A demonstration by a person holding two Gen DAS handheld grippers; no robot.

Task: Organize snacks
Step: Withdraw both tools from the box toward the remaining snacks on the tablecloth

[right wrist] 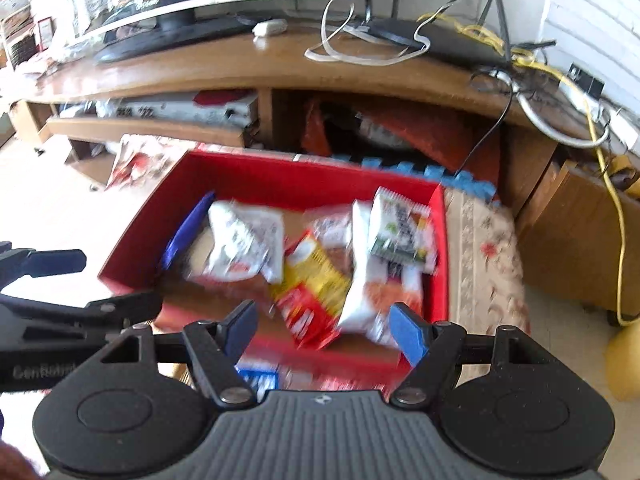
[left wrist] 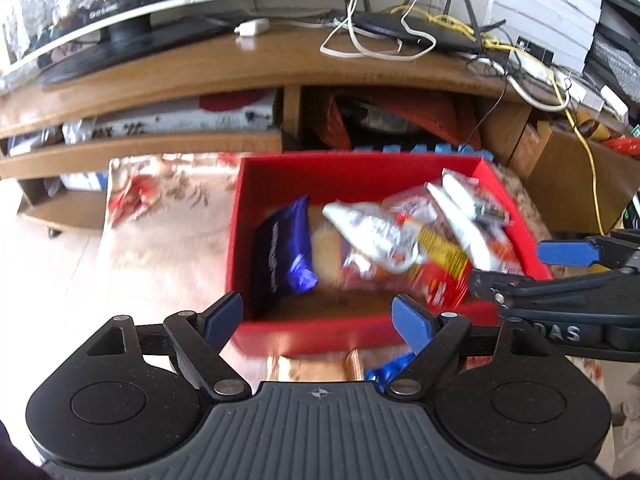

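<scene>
Left wrist: the left gripper (left wrist: 318,318) hangs open and empty over the red box (left wrist: 516,204) of snacks (left wrist: 376,232) (all blurred).

Right wrist: the right gripper (right wrist: 324,332) also gapes, nothing between its pads, above the same box (right wrist: 440,240).

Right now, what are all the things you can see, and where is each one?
red box: one, red, on the flowered cloth, open on top
blue packet: one, dark blue, left end inside the box
silver-white packets: several, too blurred to count, middle and right of the box
red and yellow packet: one, near front of the box
flowered cloth: one, cream with red flowers, under the box
wooden TV stand: one, brown, behind the box
router: one, black with antennas, on the stand
cables: white and yellow, tangled by the router
blue foam mat: one, behind the box
left gripper: blue pads, open, empty
right gripper: blue pads, open, empty
</scene>
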